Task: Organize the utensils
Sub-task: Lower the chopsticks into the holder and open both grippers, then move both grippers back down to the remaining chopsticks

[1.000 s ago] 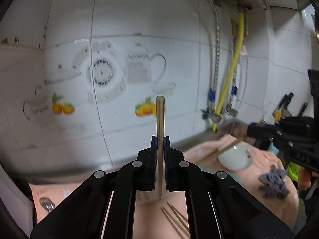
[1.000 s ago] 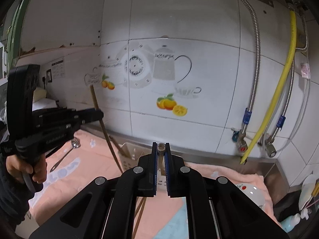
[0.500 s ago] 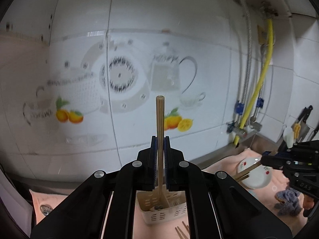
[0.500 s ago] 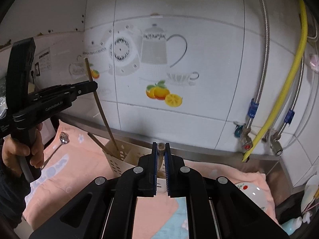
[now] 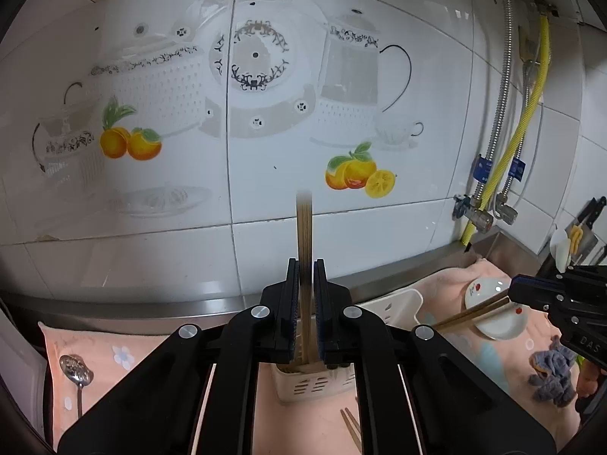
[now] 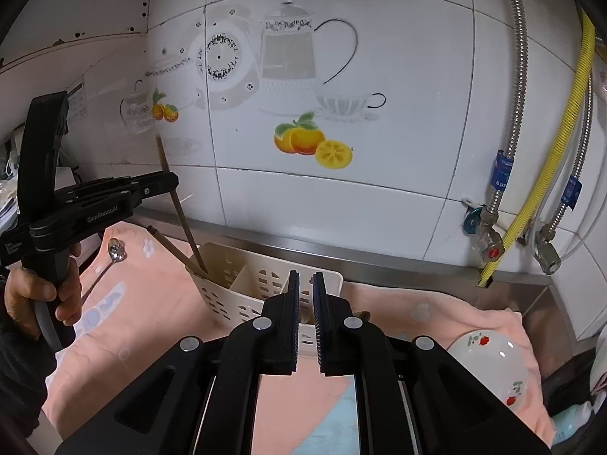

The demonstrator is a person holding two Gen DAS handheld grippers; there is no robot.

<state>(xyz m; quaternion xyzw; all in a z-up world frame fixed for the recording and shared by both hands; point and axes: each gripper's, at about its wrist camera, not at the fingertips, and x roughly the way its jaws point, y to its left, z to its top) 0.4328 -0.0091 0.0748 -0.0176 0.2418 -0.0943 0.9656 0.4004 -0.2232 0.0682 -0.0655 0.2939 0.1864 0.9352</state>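
At nine o'clock of the left wrist view a metal spoon [image 5: 76,367] lies on the peach towel [image 5: 125,390], not yet sorted.

The left gripper [image 5: 303,269] has its jaws nearly closed on a bamboo chopstick [image 5: 304,227] that stands almost upright. Its lower tip sits inside the leftmost compartment of the white slotted cutlery caddy [image 6: 227,295], where another chopstick [image 6: 167,244] already leans out toward ten o'clock. The caddy looks light. If the held stick is pushed down at an angle or catches in a wall slot, it could tip or slide the caddy on the soft towel. Let go too high, the stick could bounce off the leaning one and fall out.

More loose chopsticks [image 5: 351,428] lie on the towel at five o'clock of the caddy, so sorting looks only partly done.

At three o'clock of the left wrist view the right gripper [image 5: 512,292] is clamped on a pair of chopsticks [image 5: 470,314] that point toward the caddy. In its own camera the jaws stand close together, but the sticks are hard to make out between them. With both grippers working over the same small caddy, the pair could strike the left gripper or the caddy rim. A narrow grip on two round sticks could also let one twist free, and it might land on the flowered white dish [image 5: 493,322] just beneath.
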